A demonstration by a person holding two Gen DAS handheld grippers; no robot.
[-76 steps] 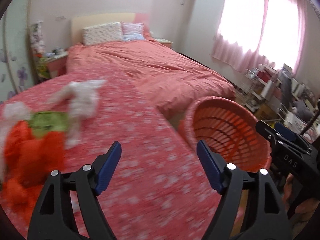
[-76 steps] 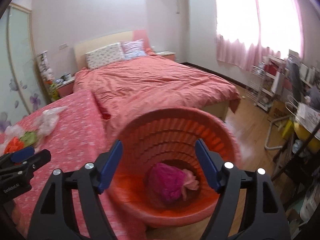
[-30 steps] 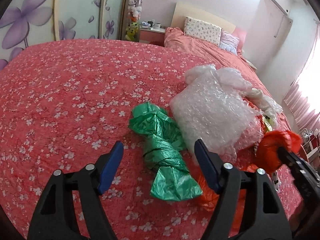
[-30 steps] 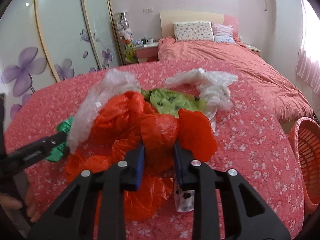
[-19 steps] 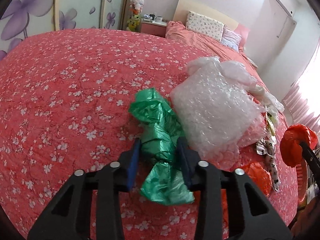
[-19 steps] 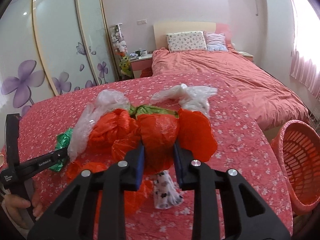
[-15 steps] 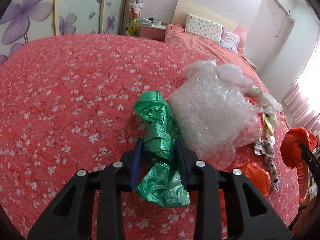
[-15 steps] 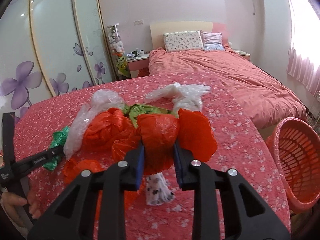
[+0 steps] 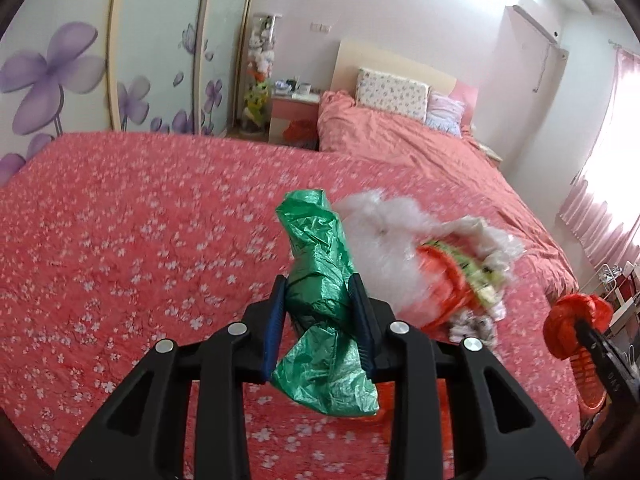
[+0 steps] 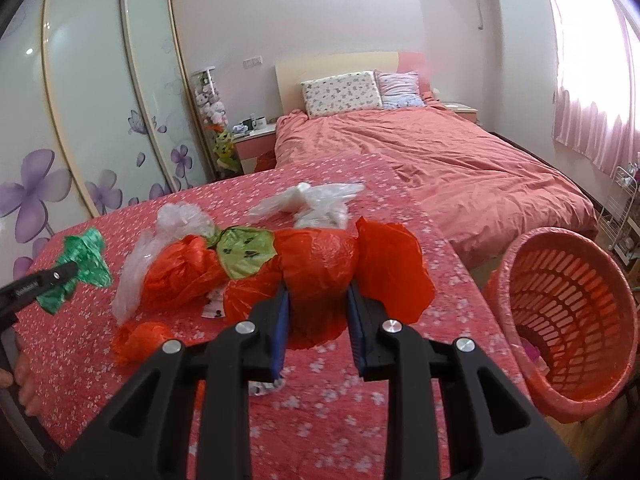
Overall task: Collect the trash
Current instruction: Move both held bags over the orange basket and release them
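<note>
Trash is what we are holding in both grippers. In the left wrist view, the left gripper [image 9: 318,312] is pinching a crumpled green bag [image 9: 320,280], its blue pads pressing the twisted middle; the bag is sticking up at frame centre and flaring out below the jaws. In the right wrist view, the right gripper [image 10: 316,312] is clamping a shiny orange bag [image 10: 320,268], bunched into a ball at centre with a loose flap spreading to the right.

More trash is lying on the floral spread [image 10: 400,420] at centre left: another orange bag [image 10: 180,276], a yellow-green wrapper [image 10: 244,254], clear plastic [image 10: 316,200], and a small orange scrap [image 10: 140,340] at lower left.

We are seeing the orange basket [image 10: 568,320] at the right edge, tilted with its mouth toward us, just beside the spread's right edge, something pink lying in its bottom. The spread between the orange bag and the basket is lying bare. The left half of the spread in the left wrist view is lying bare too. A bed [image 10: 460,160] is filling the upper right.
</note>
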